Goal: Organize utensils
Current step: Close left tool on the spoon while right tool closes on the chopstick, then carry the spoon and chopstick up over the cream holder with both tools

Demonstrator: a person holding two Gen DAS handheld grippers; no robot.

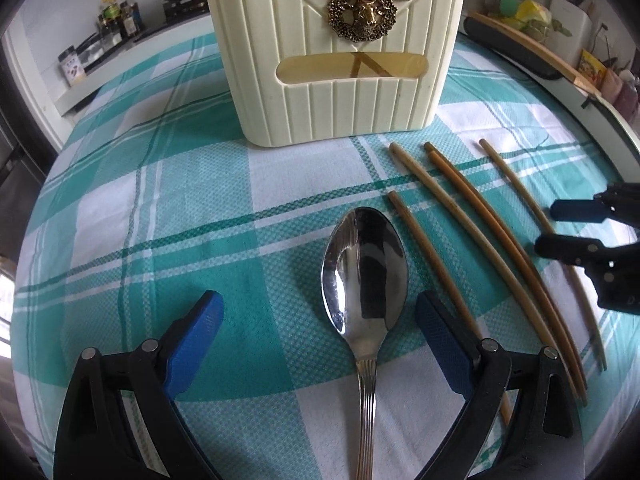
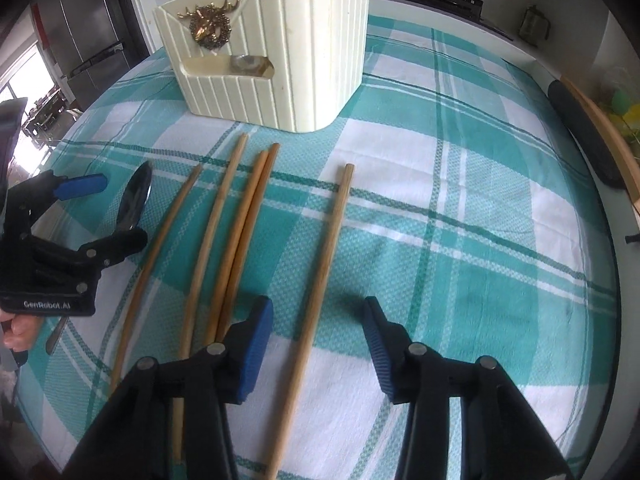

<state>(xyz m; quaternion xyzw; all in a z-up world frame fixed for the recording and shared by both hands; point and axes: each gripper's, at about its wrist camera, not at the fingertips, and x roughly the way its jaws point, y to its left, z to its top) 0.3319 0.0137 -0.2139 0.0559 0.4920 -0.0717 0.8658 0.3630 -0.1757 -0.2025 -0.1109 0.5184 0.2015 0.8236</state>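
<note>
Steel fridge (image 2: 86, 36), bright window (image 2: 24, 80)

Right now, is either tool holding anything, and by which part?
Nothing held. The left tool is open astride the spoon; the right tool is open astride one chopstick.

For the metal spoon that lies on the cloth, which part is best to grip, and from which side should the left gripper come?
Grip the spoon at its narrow ribbed handle, just behind the bowl. The bowl is wide, curved and slippery; the handle is slim and fits between the pads. The spoon lies flat on the checked cloth, already centred in the open left gripper, so probably come straight down from above and close across the handle.
</note>
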